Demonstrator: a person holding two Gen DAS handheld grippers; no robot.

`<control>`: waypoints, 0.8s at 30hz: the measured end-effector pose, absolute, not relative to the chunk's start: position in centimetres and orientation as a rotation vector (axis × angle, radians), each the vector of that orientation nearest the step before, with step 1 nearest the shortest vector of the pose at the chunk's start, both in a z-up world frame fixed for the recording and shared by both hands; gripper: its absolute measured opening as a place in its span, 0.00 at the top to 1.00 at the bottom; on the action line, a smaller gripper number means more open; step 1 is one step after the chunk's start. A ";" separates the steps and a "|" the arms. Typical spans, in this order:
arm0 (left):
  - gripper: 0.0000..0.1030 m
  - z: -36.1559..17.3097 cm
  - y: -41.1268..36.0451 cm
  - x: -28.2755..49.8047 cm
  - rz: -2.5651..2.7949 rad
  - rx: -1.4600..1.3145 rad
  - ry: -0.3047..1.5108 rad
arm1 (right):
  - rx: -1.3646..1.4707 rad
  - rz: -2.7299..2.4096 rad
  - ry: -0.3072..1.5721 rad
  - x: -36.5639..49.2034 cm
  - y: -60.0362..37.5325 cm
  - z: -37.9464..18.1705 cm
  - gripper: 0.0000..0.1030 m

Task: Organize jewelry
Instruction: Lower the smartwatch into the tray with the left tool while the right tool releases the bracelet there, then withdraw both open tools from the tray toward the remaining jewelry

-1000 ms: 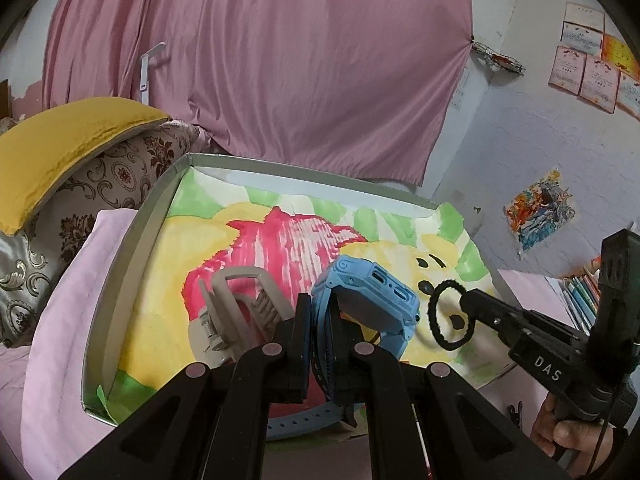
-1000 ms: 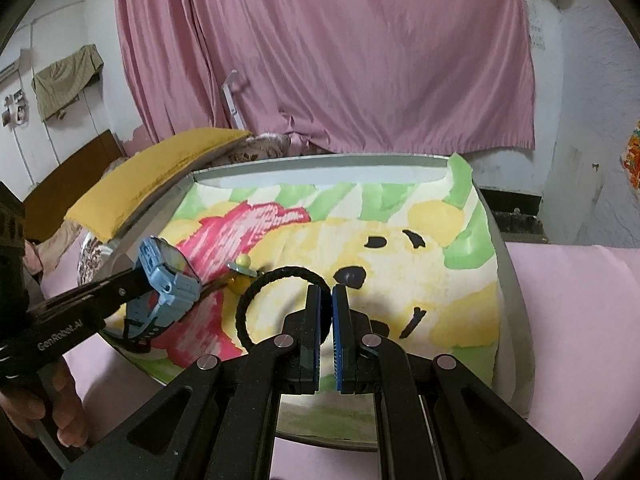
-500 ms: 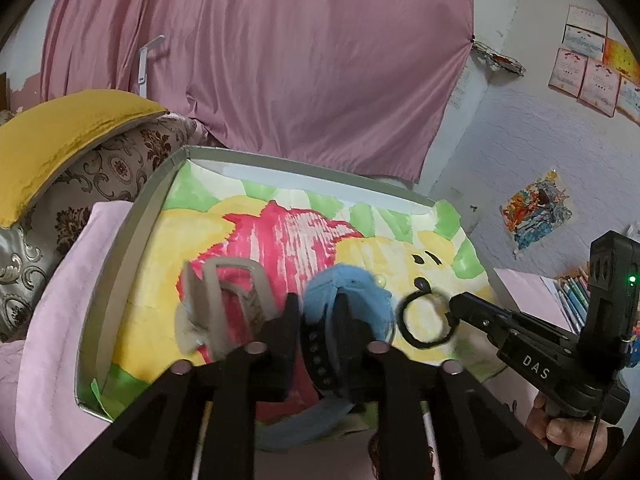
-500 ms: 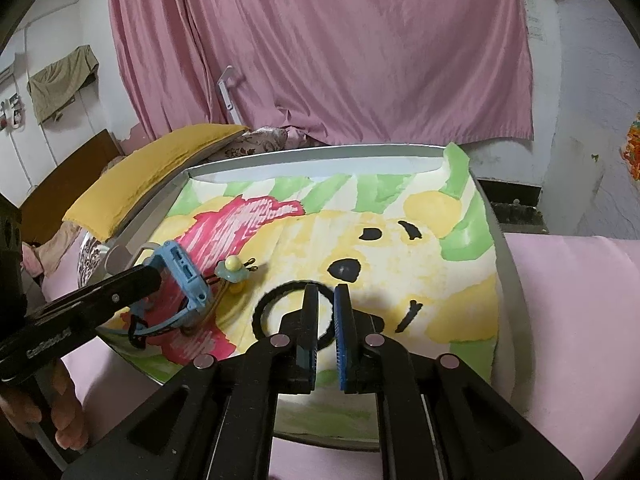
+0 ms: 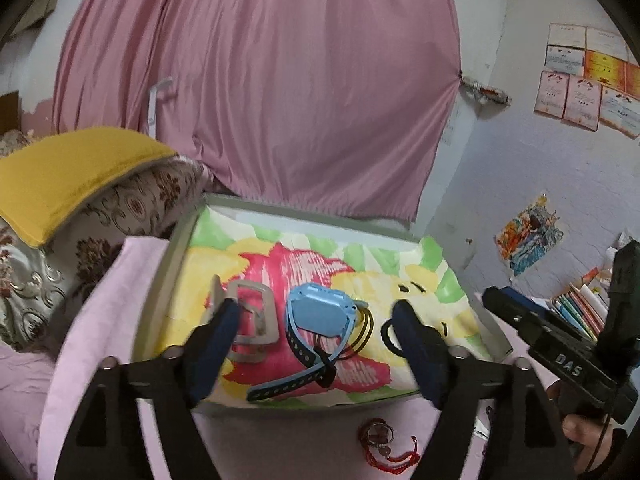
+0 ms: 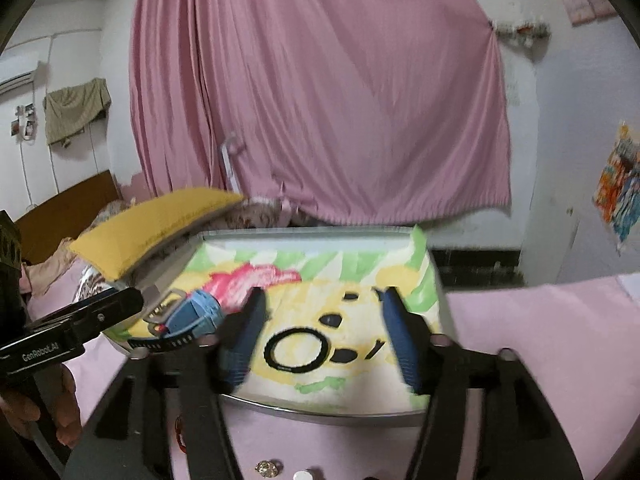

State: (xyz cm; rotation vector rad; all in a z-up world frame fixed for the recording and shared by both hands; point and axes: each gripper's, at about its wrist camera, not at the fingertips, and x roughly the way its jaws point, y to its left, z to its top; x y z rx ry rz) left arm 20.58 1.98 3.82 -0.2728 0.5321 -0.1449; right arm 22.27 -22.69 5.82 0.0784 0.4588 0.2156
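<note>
A blue watch (image 5: 320, 316) lies on the painted tray (image 5: 160, 280) beside a grey hair clip (image 5: 256, 320). My left gripper (image 5: 316, 344) is open and empty just behind the watch. A black hair tie (image 6: 296, 350) lies flat on the tray between the fingers of my right gripper (image 6: 320, 340), which is open and empty above it. The watch also shows in the right wrist view (image 6: 192, 316). The hair tie is partly hidden behind my left gripper's right finger (image 5: 420, 352).
A red string bracelet with rings (image 5: 384, 448) lies on the pink sheet in front of the tray. A small gem (image 6: 269, 468) and a white piece (image 6: 305, 475) lie near the right gripper's base. A yellow pillow (image 5: 60, 176) sits left of the tray. Books (image 5: 576, 308) stand at right.
Both grippers have opened. The left has let go of the blue watch, the right has let go of the black hair tie; both items now lie on the tray. Both grippers drew back.
</note>
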 end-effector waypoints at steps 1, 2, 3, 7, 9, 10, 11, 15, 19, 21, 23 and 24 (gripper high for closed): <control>0.16 4.0 2.0 20.1 -0.140 -0.269 0.513 | 0.073 0.217 0.436 21.8 -22.8 6.1 0.31; 0.11 4.2 2.0 19.8 -0.136 -0.264 0.499 | 0.071 0.219 0.421 21.3 -22.9 6.3 0.21; 0.08 4.4 2.0 19.3 -0.130 -0.254 0.481 | 0.068 0.224 0.407 20.9 -23.0 6.5 0.17; 0.01 4.8 1.9 17.9 -0.111 -0.224 0.438 | 0.038 0.223 0.362 19.3 -23.4 6.9 0.03; 0.01 4.8 1.8 17.4 -0.106 -0.211 0.432 | 0.024 0.224 0.353 18.8 -23.6 7.0 0.03; 0.01 4.8 1.8 17.2 -0.104 -0.202 0.431 | 0.014 0.227 0.349 18.5 -23.6 7.0 0.03; 0.01 4.8 1.7 17.0 -0.103 -0.197 0.430 | 0.008 0.231 0.347 18.2 -23.7 7.0 0.02; 0.01 4.6 1.5 16.2 -0.118 -0.170 0.441 | -0.040 0.284 0.371 17.6 -23.8 6.9 0.02; 0.01 4.0 1.1 15.8 -0.141 -0.147 0.478 | -0.079 0.307 0.409 17.3 -23.8 6.4 0.02; 0.01 3.7 0.9 15.7 -0.151 -0.142 0.497 | -0.096 0.315 0.437 17.4 -23.9 6.0 0.02; 0.01 3.4 0.9 15.7 -0.160 -0.144 0.524 | -0.107 0.324 0.460 17.3 -24.0 5.7 0.02; 0.01 3.3 1.0 15.7 -0.163 -0.147 0.533 | -0.119 0.328 0.476 17.3 -24.0 5.5 0.02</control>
